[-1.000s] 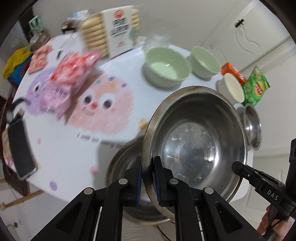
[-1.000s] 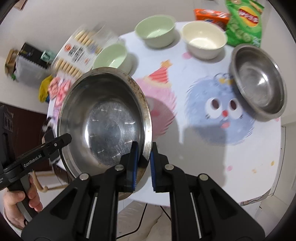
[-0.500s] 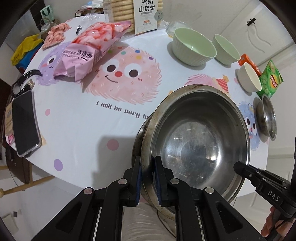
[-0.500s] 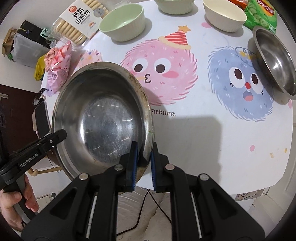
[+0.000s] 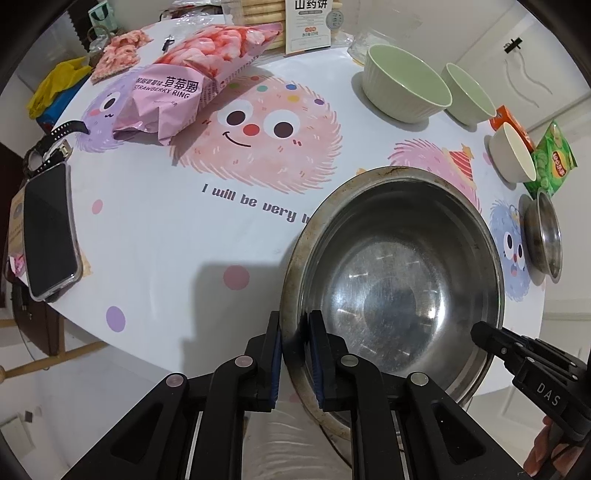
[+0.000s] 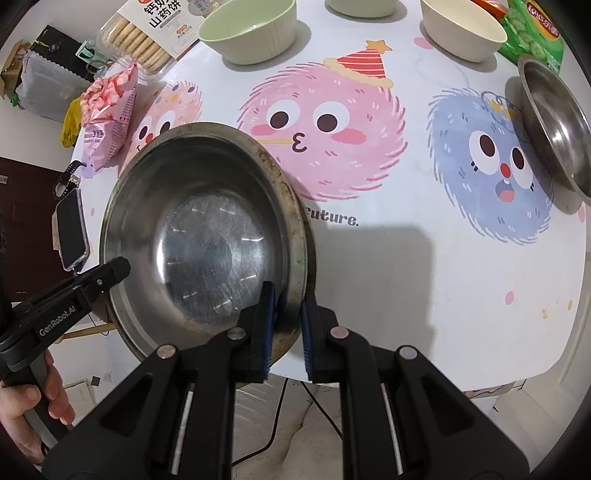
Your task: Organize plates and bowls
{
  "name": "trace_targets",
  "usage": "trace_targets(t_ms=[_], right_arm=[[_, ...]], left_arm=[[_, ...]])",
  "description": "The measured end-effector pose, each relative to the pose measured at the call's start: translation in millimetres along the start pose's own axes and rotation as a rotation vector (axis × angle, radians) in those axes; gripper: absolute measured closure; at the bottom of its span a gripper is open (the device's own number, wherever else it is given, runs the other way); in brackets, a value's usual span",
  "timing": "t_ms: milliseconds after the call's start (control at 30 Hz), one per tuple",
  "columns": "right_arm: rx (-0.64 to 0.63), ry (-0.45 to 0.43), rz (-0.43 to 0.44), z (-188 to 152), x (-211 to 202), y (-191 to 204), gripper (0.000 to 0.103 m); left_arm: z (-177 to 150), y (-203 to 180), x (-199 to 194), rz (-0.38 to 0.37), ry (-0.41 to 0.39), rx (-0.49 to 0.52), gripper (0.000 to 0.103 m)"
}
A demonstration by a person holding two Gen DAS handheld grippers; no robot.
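Between both pairs of jaws, the left gripper (image 5: 295, 360) and right gripper (image 6: 286, 326) pinch opposite rims of a large steel bowl (image 5: 391, 280), held above the table's (image 5: 166, 229) near edge (tilted slightly). Beyond stand two green bowls (image 5: 404, 88), a cream bowl (image 6: 463, 27), a small steel bowl (image 6: 554, 122) and a phone (image 5: 48, 230).

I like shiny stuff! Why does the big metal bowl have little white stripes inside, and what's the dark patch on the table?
Left wrist view: the big metal bowl mirrors room light as short streaks. Right wrist view: same glints, and the bowl casts a grey shadow on the tablecloth; edges bend from fisheye.
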State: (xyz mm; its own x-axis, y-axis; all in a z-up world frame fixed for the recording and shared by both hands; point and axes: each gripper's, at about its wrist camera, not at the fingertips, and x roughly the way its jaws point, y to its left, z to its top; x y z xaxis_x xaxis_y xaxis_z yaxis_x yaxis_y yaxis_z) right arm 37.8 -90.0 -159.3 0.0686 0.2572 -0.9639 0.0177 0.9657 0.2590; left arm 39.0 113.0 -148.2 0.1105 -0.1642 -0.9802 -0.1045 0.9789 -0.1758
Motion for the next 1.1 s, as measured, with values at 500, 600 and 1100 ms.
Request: trace_targets(t_ms=[500, 600, 1100], right_arm=[[-0.057, 0.021, -0.073, -1, 4, 13, 0.084], [-0.054, 0.024, -0.071, 0, 4, 14, 0.084], [-0.045, -0.023, -0.088, 3, -8, 12, 0.028]], left_arm=[[-3, 3, 9, 0.021, 0.033, 0.003, 0.088], [-3, 2, 10, 0.023, 0.033, 0.005, 0.087], [1, 8, -1, 0.023, -0.013, -0.019, 0.02]])
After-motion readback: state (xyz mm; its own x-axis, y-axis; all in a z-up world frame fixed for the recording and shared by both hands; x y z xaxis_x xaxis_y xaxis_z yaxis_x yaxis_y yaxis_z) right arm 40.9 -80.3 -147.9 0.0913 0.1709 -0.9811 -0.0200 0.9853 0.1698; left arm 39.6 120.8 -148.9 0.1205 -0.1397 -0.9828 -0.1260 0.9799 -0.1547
